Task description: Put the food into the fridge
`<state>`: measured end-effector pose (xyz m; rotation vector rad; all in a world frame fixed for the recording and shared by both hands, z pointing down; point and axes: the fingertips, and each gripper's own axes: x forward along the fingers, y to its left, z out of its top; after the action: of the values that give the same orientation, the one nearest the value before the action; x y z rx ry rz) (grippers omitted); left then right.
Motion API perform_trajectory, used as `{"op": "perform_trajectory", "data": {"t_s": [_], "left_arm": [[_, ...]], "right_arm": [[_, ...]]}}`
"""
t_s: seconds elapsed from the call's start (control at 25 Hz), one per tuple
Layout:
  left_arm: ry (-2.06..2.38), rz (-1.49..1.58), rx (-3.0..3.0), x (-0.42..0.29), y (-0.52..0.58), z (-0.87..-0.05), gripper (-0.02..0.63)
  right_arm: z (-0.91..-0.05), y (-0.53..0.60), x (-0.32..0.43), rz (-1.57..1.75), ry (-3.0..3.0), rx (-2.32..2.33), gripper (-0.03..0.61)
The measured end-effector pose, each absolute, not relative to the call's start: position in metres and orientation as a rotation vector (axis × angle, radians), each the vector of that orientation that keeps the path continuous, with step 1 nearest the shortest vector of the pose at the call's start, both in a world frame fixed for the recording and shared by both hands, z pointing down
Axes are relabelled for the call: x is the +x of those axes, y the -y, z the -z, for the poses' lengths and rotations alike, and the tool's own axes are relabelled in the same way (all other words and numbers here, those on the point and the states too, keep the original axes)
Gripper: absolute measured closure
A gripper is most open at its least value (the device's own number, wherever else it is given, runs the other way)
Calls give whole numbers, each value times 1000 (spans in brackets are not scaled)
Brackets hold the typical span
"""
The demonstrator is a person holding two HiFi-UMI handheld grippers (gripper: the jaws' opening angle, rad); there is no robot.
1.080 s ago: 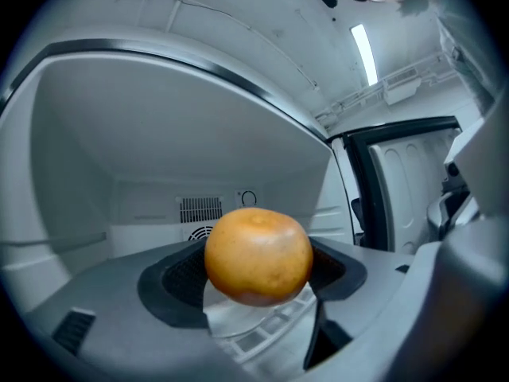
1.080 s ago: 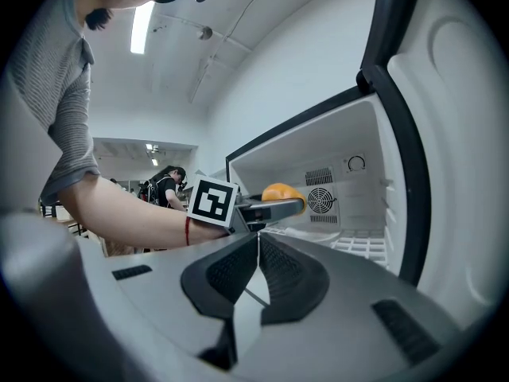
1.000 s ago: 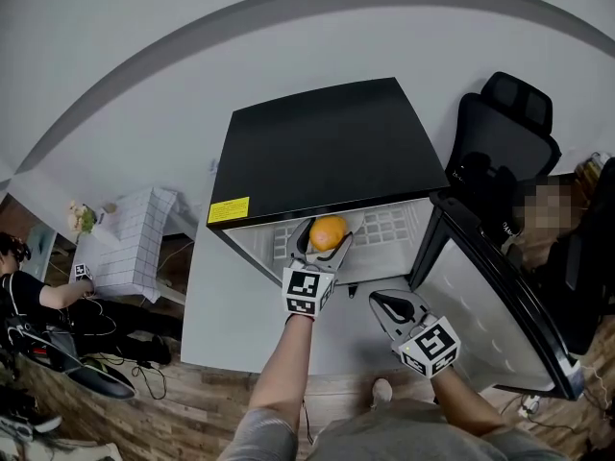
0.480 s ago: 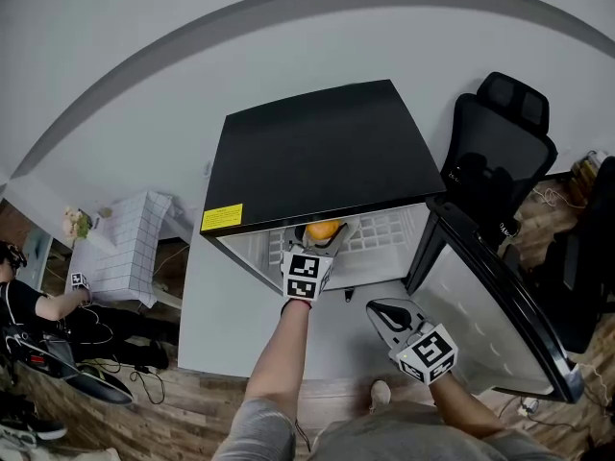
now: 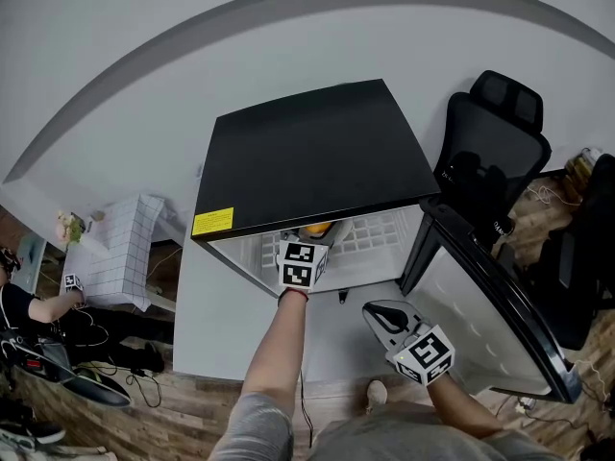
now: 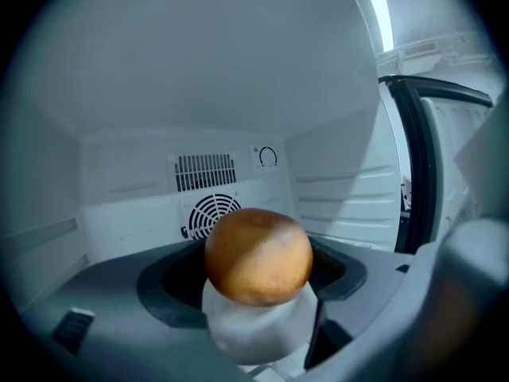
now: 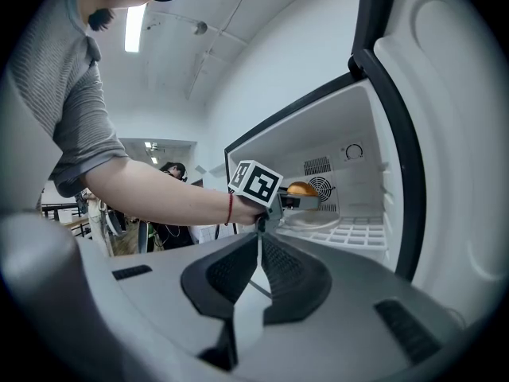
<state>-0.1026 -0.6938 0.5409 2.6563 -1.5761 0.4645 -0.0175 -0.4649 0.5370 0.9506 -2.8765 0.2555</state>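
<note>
My left gripper [image 5: 316, 234] reaches into the open fridge [image 5: 317, 152] and is shut on an orange [image 5: 316, 229]. In the left gripper view the orange [image 6: 258, 253] sits between the wide-set jaws, with the fridge's back wall and round fan grille [image 6: 211, 213] behind it. The right gripper view shows the orange [image 7: 301, 189] hovering above the white wire shelf [image 7: 358, 233], over a white dish [image 7: 312, 220]. My right gripper [image 5: 382, 312] hangs shut and empty in front of the fridge opening, below the left arm; its jaws [image 7: 258, 245] meet in a line.
The fridge door [image 5: 490, 305] stands swung open to the right. A black office chair [image 5: 490, 152] is behind it. A white gridded box [image 5: 120, 248] and a seated person [image 5: 29, 305] are at the far left, with cables on the wooden floor.
My left gripper has carried the orange further into the fridge, so the fridge top now hides most of it. The right gripper has drifted slightly left.
</note>
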Motion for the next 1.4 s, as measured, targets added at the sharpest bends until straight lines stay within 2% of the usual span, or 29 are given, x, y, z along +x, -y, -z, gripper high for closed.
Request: {"op": "perform_trajectory", "data": {"t_s": [0.44, 1.24, 1.4], "left_arm": [[1555, -560, 2654, -104, 690, -544, 202], [1628, -335, 2681, -117, 651, -503, 204], [1629, -325, 2689, -117, 640, -499, 229]], "right_arm": [[-535, 461, -22, -252, 2879, 937, 565], [-526, 442, -28, -214, 2887, 940, 565], [-522, 435, -31, -199, 2888, 934, 565]]}}
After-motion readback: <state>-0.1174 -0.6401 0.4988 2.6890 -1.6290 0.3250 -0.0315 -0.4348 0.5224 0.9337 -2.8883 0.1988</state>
